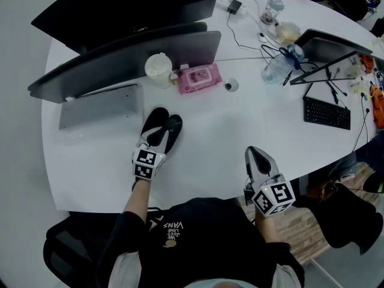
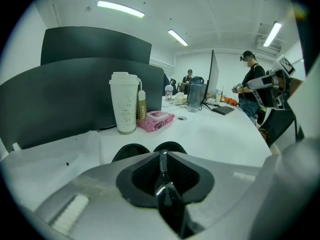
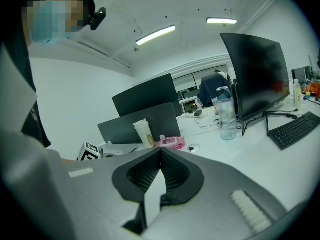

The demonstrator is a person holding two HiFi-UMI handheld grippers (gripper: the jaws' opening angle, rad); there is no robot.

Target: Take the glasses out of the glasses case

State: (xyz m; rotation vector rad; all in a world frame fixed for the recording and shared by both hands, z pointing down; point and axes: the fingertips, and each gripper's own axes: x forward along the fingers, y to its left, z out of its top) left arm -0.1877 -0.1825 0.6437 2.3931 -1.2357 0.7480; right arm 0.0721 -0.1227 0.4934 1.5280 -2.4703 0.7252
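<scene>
While the left tool (image 1: 157, 138) lies across the black glasses case (image 1: 175, 128), the task seems to be at its very first step. No glasses show in any view. The case rests on the white surface (image 1: 228, 131), at about 7 o'clock from the pink wipes pack (image 1: 198, 78) and near the white cup (image 1: 158, 69). In the head view it appears as two dark rounded lobes side by side, so it may be already hinged open, but this is not sure.

In the left gripper view, the left tool (image 2: 161, 156) has its jaws brought together, with a thin, dark, glossy edge in the seam between them. This is most likely the rim of the glasses case (image 2: 131, 151), whose two lobes stand just beyond the tips.

The right tool (image 1: 255, 155) waits at about 4 o'clock from the case, well apart from it, near the surface edge. In its own view the right tool (image 3: 160, 151) is closed and holds nothing; only the white surface shows through the slit.

The next move probably asks the right tool to open, travel toward 10 o'clock and reach into the case while the left one steadies it.
</scene>
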